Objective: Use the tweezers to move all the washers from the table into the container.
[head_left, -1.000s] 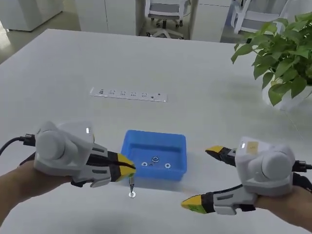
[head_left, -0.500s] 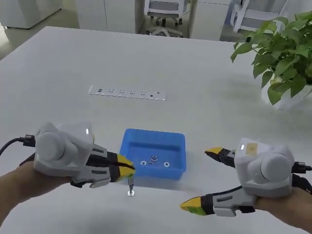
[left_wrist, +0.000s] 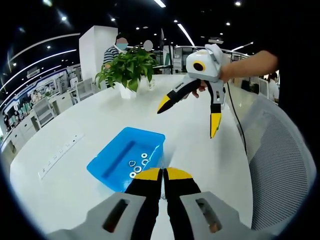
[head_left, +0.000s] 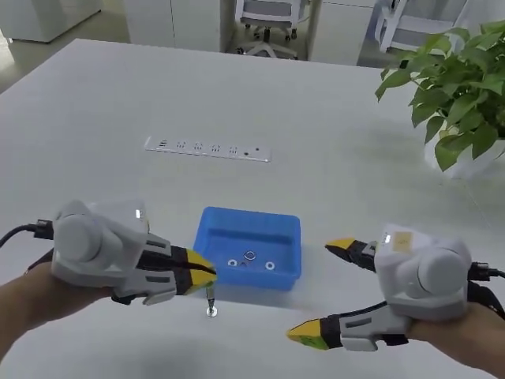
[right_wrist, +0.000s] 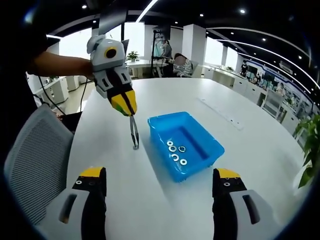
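The container (head_left: 251, 223) is a shallow rectangular tray of glossy blue plastic with rounded corners, one in number, sitting just below the middle of the head view on a smooth, matte white table (head_left: 118, 95). Small flat metal rings lie loose on its floor: these washers (head_left: 250, 256) number three in the head view, while the right gripper view shows what look like five, bunched near one end. One more washer (head_left: 211, 312) lies on the tabletop just below the tray's lower left corner, outside it.

The left gripper (head_left: 207, 272), at lower left, has a rounded white shell and black jaws capped in yellow; the jaws are pressed together on the top of a single pair of thin grey metal tweezers (head_left: 211, 297), which hang straight down with their tips at the loose washer. Whether the tips actually pinch that washer cannot be told.

The right gripper (head_left: 322, 290), at lower right and built the same, holds nothing, its two yellow-tipped jaws spread wide to the right of the tray.

A long, flat white power strip (head_left: 207, 149) lies above the tray, left of centre. A leafy green plant (head_left: 454, 87) stands at the upper right edge, and two white mesh-backed office chairs (head_left: 268, 20) stand along the top.
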### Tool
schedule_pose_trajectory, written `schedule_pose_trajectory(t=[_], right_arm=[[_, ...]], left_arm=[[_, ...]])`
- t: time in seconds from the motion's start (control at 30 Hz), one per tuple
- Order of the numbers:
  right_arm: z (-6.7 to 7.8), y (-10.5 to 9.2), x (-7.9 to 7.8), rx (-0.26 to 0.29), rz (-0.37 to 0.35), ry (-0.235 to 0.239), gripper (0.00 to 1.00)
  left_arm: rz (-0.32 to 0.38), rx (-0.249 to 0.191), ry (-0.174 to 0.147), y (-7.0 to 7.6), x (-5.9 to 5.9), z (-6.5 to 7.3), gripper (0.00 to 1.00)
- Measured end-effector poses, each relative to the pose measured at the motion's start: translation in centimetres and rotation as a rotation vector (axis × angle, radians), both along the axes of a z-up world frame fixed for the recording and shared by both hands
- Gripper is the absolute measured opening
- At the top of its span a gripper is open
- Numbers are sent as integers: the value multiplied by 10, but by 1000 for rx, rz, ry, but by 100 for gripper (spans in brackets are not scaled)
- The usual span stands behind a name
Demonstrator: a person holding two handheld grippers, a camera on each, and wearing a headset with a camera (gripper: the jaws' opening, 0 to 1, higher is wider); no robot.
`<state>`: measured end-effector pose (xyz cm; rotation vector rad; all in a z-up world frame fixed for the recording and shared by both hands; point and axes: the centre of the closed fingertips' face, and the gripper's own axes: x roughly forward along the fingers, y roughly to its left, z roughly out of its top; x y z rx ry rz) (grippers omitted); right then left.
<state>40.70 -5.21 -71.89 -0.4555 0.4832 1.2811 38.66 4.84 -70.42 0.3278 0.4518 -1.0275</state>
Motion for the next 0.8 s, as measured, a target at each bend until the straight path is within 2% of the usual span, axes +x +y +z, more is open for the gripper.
schedule_pose_trajectory(t=[0.27, 0.8], right_arm=[[5, 24, -8, 34, 108, -32, 78], [-1, 55, -16, 12, 271, -62, 59]], left_arm=[[6, 6, 1, 4, 2, 0, 6], [0, -1, 12, 2, -1, 0, 6]])
